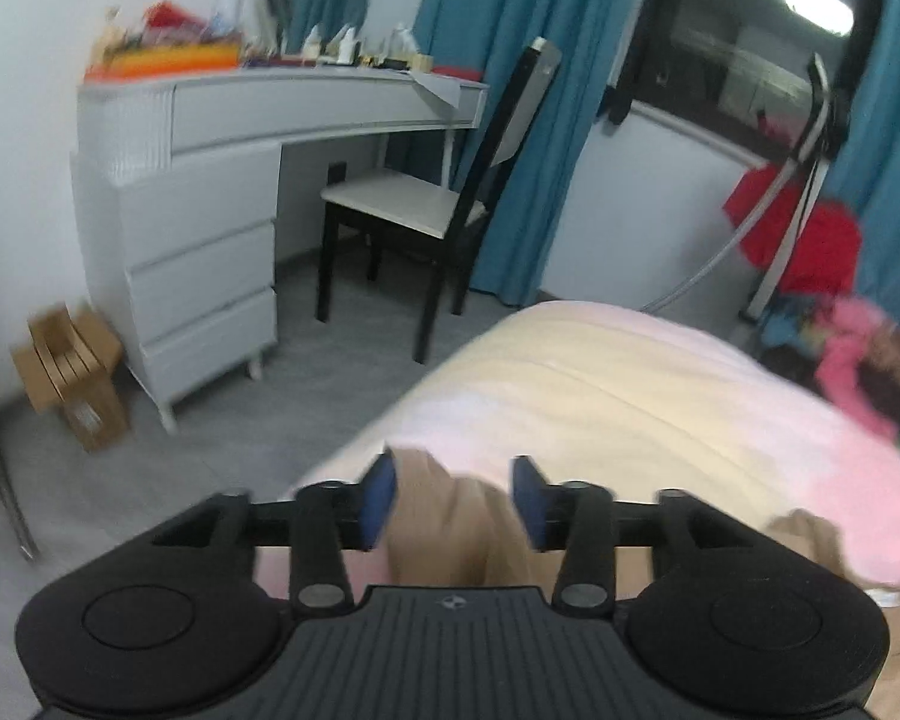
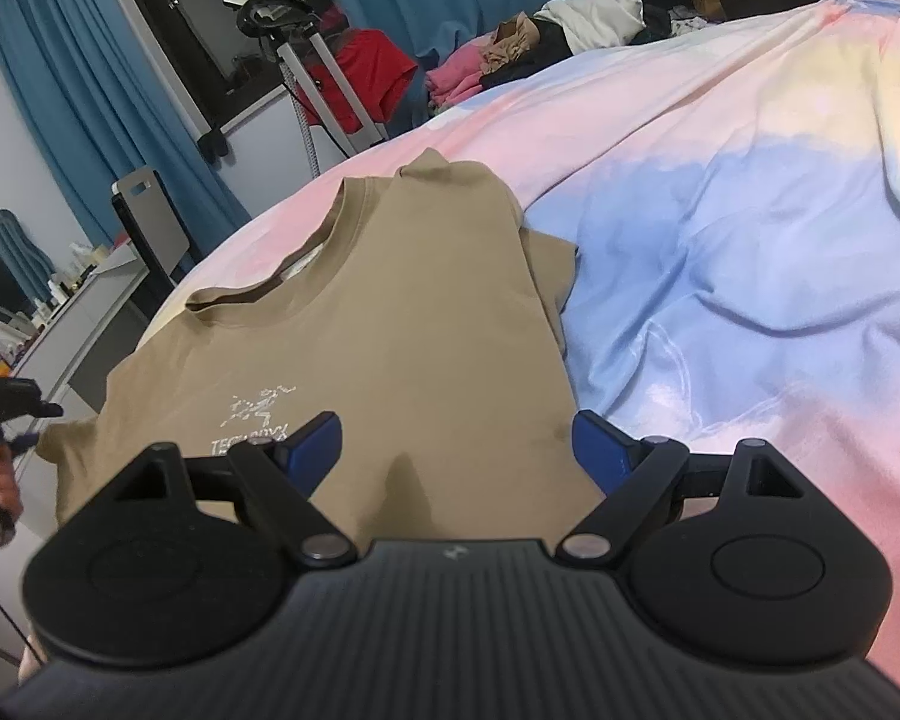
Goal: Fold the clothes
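A tan T-shirt (image 2: 402, 312) with a white chest logo lies front-up on the pastel bed cover (image 2: 750, 210), collar toward the far edge of the bed and one sleeve tucked along its right side. My right gripper (image 2: 456, 450) hovers over the shirt's lower part, wide open and holding nothing. In the left wrist view, my left gripper (image 1: 455, 498) is open at the bed's edge, and a raised fold of the tan T-shirt (image 1: 450, 516) stands between its blue pads (image 1: 378, 498). The right wrist view shows the left gripper (image 2: 6, 402) at the shirt's left sleeve, held by a hand.
A grey dresser (image 1: 198, 228) and a black chair (image 1: 414, 210) stand beyond the bed's corner. A cardboard box (image 1: 72, 372) sits on the floor. A clothes pile (image 2: 510, 54), a steamer stand (image 2: 318, 78) and a red garment (image 2: 372, 78) lie past the far edge.
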Demonstrator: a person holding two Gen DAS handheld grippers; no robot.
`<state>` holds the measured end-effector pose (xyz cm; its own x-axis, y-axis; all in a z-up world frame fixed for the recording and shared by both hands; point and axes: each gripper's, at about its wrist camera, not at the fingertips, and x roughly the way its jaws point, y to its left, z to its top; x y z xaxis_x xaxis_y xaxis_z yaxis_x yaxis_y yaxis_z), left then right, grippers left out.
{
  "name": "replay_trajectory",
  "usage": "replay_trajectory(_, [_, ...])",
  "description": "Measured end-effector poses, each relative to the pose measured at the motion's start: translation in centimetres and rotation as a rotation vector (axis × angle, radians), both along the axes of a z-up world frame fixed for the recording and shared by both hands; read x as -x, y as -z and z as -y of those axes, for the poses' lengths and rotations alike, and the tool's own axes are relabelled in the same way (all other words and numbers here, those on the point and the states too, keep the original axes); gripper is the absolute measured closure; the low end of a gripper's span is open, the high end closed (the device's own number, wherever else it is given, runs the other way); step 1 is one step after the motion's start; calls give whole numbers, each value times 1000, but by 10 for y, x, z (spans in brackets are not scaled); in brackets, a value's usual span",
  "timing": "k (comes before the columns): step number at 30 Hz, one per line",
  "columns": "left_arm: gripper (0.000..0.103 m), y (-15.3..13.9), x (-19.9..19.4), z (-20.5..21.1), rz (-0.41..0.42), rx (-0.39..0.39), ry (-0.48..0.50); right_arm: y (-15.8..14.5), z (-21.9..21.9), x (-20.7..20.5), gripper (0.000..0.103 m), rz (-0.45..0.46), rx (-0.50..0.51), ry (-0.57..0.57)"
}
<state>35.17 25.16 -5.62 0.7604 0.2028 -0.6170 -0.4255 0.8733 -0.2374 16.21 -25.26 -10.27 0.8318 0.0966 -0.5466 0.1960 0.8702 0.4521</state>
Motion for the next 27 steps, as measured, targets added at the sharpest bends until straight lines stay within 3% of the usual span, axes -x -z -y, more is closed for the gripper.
replay_trajectory(3, [40, 15, 33, -14, 20, 145, -42, -1, 0, 2, 18, 5, -14, -2])
replay_trajectory(10, [44, 51, 109, -48, 66, 485, -139, -2, -7, 10, 18, 8, -17, -23])
replay_trajectory(13, [39, 64, 136, -61, 88, 621, -170, -3, -11, 16, 18, 11, -17, -37])
replay_trajectory(17, [35, 68, 125, -59, 86, 767, -45, -5, -20, 20, 18, 14, 11, -56])
replay_trajectory(19, [35, 72, 121, -56, 88, 801, -8, -6, -25, 21, 18, 13, 25, -64])
replay_trajectory(21, [40, 75, 116, -52, 64, 803, 16, -5, -28, 20, 17, 9, 33, -71])
replay_trajectory(22, [50, 77, 113, -50, 54, 809, 28, -5, -29, 19, 17, 9, 40, -72])
replay_trajectory(24, [76, 79, 112, -50, 39, 822, 44, -4, -31, 18, 17, 8, 52, -74])
replay_trajectory(25, [98, 78, 112, -50, 30, 802, 45, -4, -32, 18, 16, 8, 58, -75])
replay_trajectory(27, [99, 76, 113, -51, 13, 761, 45, -4, -34, 17, 16, 7, 70, -77])
